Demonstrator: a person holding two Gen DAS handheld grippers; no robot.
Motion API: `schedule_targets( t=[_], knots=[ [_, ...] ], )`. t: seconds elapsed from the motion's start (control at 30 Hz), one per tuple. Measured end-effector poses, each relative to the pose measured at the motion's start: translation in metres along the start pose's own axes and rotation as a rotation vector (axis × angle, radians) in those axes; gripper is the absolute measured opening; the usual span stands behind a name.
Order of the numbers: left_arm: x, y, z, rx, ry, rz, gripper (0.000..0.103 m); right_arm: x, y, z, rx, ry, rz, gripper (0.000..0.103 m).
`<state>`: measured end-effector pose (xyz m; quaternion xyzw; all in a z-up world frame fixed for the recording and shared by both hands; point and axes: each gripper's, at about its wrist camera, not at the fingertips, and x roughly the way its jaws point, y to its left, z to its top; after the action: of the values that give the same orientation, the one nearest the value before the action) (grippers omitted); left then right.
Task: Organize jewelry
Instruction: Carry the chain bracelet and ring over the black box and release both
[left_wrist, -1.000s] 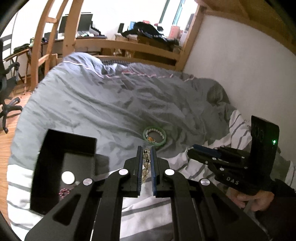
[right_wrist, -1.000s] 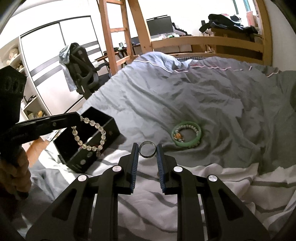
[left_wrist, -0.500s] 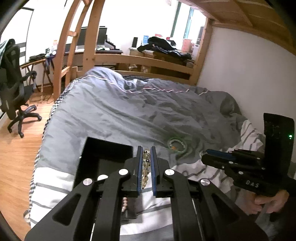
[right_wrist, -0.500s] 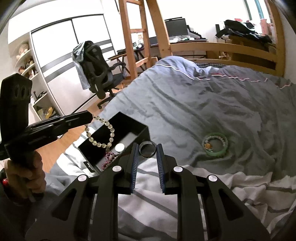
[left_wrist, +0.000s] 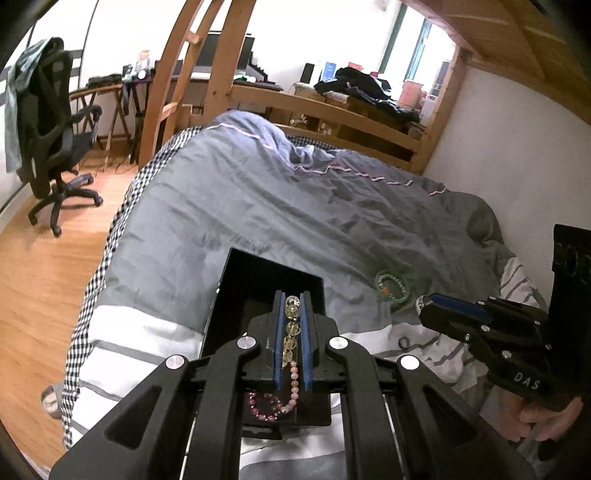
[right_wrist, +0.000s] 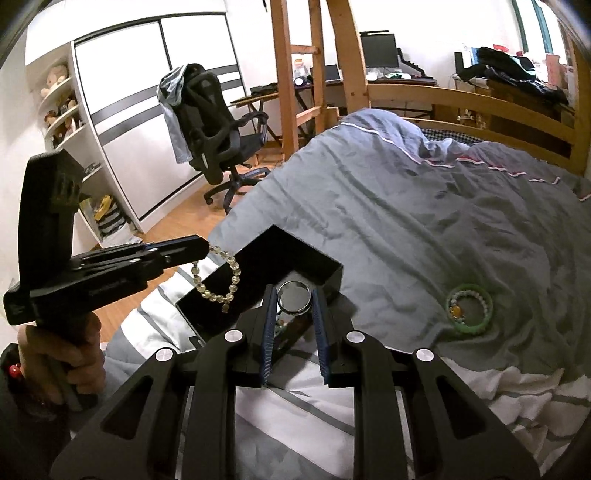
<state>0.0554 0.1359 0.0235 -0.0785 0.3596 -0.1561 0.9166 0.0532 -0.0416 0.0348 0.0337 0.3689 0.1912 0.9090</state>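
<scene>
Both grippers loaded above black box (right_wrist: 295, 254).
Left gripper (left_wrist: 293, 302) pinches limp, light bead bracelet (right_wrist: 221, 280); right gripper (right_wrist: 294, 295) clamps rigid, slippery ring (right_wrist: 293, 298) across its rim.

A grey duvet (left_wrist: 295, 206) covered the middle of the frame — rumpled, over a white striped sheet (left_wrist: 144, 332). A black office chair (right_wrist: 218, 136) stood at upper left; a wooden ladder (right_wrist: 299, 70) and monitor (right_wrist: 378, 50) sat along the top.
</scene>
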Motion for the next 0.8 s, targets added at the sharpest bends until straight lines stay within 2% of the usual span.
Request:
schedule_targets(
  t=[0.23, 0.63, 0.8],
  knots=[
    [0.011, 0.015, -0.005, -0.055, 0.055, 0.014, 0.008, 0.013, 0.014, 0.000, -0.030, 0.020, 0.008, 0.020],
    [0.013, 0.029, -0.006, -0.106, 0.065, 0.060, 0.008, 0.039, 0.034, -0.007, -0.083, 0.071, 0.045, 0.020],
    [0.008, 0.035, -0.004, -0.136, 0.032, 0.077, 0.008, 0.056, 0.041, -0.015, -0.097, 0.117, 0.058, 0.021]
  ],
)
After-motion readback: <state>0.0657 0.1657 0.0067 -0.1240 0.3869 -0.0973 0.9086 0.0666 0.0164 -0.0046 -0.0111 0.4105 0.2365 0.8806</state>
